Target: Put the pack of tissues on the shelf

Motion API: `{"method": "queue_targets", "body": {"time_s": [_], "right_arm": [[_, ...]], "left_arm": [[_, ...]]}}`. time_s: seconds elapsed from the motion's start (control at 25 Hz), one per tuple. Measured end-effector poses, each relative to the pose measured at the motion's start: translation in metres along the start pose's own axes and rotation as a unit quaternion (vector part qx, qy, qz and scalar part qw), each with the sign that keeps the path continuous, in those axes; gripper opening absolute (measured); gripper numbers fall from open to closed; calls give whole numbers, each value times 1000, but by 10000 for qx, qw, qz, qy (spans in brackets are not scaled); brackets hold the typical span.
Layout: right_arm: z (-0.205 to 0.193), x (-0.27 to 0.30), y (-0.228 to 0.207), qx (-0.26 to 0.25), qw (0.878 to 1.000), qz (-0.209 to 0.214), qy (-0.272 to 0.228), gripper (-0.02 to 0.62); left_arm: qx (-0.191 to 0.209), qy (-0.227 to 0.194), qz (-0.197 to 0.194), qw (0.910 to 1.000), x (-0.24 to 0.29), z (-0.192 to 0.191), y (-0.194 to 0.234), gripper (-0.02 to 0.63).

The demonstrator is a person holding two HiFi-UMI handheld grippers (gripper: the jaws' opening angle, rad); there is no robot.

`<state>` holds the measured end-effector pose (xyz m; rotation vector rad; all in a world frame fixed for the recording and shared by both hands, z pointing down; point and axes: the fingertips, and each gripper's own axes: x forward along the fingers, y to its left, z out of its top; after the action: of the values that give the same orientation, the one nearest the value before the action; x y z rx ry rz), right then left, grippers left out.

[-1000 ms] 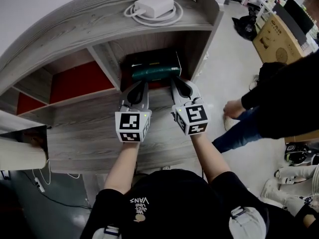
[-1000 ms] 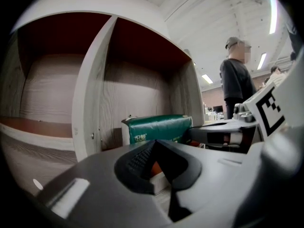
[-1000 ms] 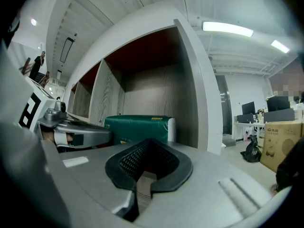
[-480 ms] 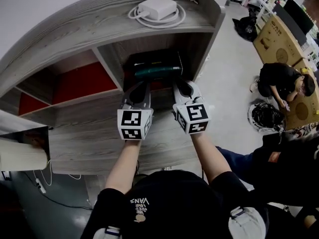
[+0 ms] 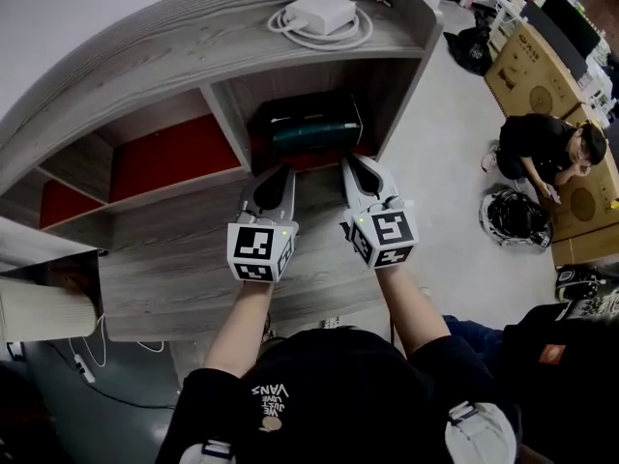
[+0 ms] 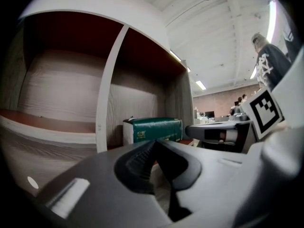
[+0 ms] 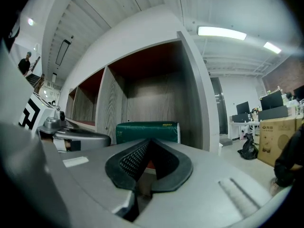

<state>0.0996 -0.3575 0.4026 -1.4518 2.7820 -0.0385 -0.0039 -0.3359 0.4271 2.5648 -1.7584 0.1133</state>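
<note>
The green tissue pack lies inside the right-hand compartment of the wooden shelf, on its red floor. It also shows ahead of both grippers as a green pack and a green pack. My left gripper is shut and empty, a little in front of the compartment. My right gripper is shut and empty beside it, its tip near the compartment's front edge. Neither touches the pack.
A white power adapter with coiled cable lies on the shelf top. A lower wooden ledge runs under the grippers. A person crouches on the floor at right by cardboard boxes and a helmet.
Both grippers have drawn back a short way from the compartment, leaving the pack inside. The people at right have shifted; the one close by moved lower right.
</note>
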Motion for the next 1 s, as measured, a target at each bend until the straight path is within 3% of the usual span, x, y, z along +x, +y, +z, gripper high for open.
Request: {"method": "queue_targets", "body": {"time_s": [0.64, 1.0], "right_arm": [[15, -55, 61, -61, 9980, -619, -94, 2], [12, -82, 104, -120, 9955, -933, -91, 2]], "left_arm": [[109, -149, -967, 9951, -73, 8, -5, 52], [91, -232, -1258, 9917, -121, 4, 9, 52]]}}
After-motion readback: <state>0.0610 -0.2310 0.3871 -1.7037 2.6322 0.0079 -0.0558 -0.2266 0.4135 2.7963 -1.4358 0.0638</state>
